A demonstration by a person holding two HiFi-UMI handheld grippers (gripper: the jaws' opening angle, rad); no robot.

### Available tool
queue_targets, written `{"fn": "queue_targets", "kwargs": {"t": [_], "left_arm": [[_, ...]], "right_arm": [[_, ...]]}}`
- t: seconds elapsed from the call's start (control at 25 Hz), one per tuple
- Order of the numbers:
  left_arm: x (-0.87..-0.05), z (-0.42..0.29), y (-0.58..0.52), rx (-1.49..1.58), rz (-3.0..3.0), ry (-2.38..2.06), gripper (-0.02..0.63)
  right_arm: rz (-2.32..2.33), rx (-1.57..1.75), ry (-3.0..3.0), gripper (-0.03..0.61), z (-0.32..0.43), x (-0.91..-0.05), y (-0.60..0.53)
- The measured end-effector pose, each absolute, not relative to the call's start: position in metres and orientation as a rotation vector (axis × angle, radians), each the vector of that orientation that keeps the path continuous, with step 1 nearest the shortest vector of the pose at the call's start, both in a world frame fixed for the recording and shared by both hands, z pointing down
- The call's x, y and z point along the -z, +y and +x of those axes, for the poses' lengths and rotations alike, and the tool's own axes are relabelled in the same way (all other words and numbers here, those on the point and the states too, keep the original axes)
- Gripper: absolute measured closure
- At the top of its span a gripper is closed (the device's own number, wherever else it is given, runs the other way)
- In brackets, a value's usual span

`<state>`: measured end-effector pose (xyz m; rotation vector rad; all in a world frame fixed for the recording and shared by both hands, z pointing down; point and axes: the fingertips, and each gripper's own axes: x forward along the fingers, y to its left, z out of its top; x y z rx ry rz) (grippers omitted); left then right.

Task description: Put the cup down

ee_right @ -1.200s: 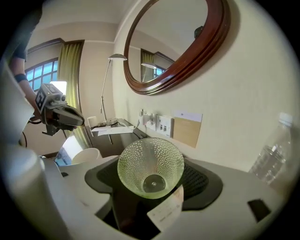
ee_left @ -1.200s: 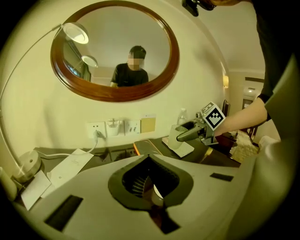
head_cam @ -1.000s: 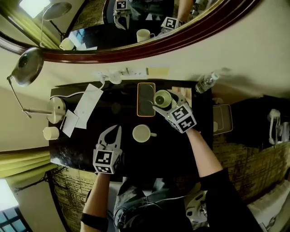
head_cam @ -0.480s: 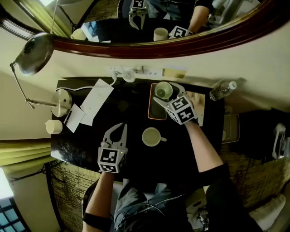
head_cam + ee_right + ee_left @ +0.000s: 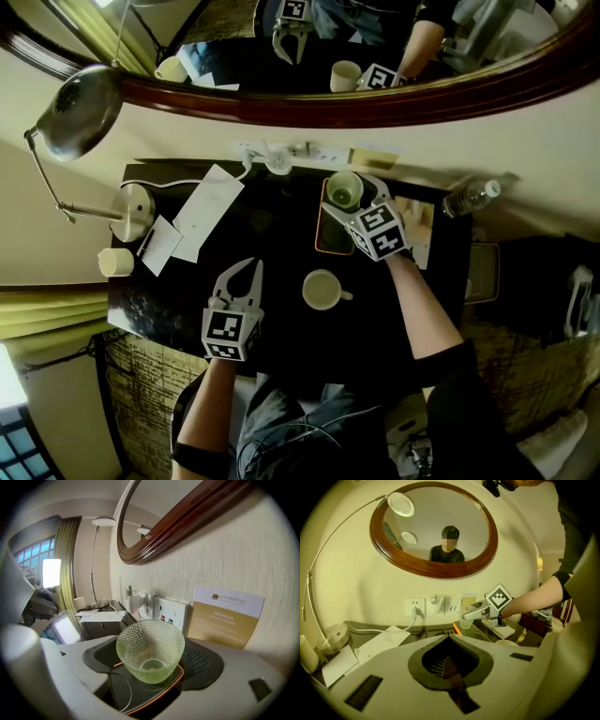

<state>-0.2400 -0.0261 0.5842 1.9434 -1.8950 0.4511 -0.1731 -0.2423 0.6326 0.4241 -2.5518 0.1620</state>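
A green dimpled glass cup [image 5: 150, 644] stands on the far end of an orange-rimmed black tray [image 5: 330, 246], close to the wall. My right gripper [image 5: 151, 660] has a jaw on each side of the cup [image 5: 343, 190]. Its jaws have just been opening, and the pads look slightly off the glass, so it is open. In the left gripper view the right gripper [image 5: 474, 614] and the cup [image 5: 465, 622] show at the wall sockets. My left gripper [image 5: 246, 270] is shut and empty over the front left of the black desk [image 5: 272, 239].
A white mug [image 5: 322, 290] sits mid-desk between the grippers. Papers [image 5: 208, 211], a lamp base [image 5: 134, 208] and a small white cup [image 5: 114, 262] lie at the left. A gold leaflet [image 5: 225, 618] and wall sockets [image 5: 281, 155] back the tray. A water bottle [image 5: 466, 199] lies at the right.
The right gripper carried the green cup from the tray's right side to its far end by the wall, then held still. The left gripper barely shifted.
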Motion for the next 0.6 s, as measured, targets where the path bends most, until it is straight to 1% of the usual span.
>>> {"fn": "queue_targets", "kwargs": {"t": [0.16,0.4,0.6], "left_arm": [[-0.583,-0.243,-0.027,-0.438,1.942,-1.89,0.614],[-0.572,-0.241,-0.024,-0.426,1.957,-1.875,0.614],[-0.55,-0.24,-0.018,-0.403,1.969,-1.864,0.614]], "right_arm": [[0.441,-0.164,-2.547,0.129,-0.171,-0.632,-0.244],[0.473,-0.154,-2.548,0.129,-0.163,-0.611,-0.24],[0.505,-0.177,-2.561,0.134,-0.147,-0.575,-0.222]]}}
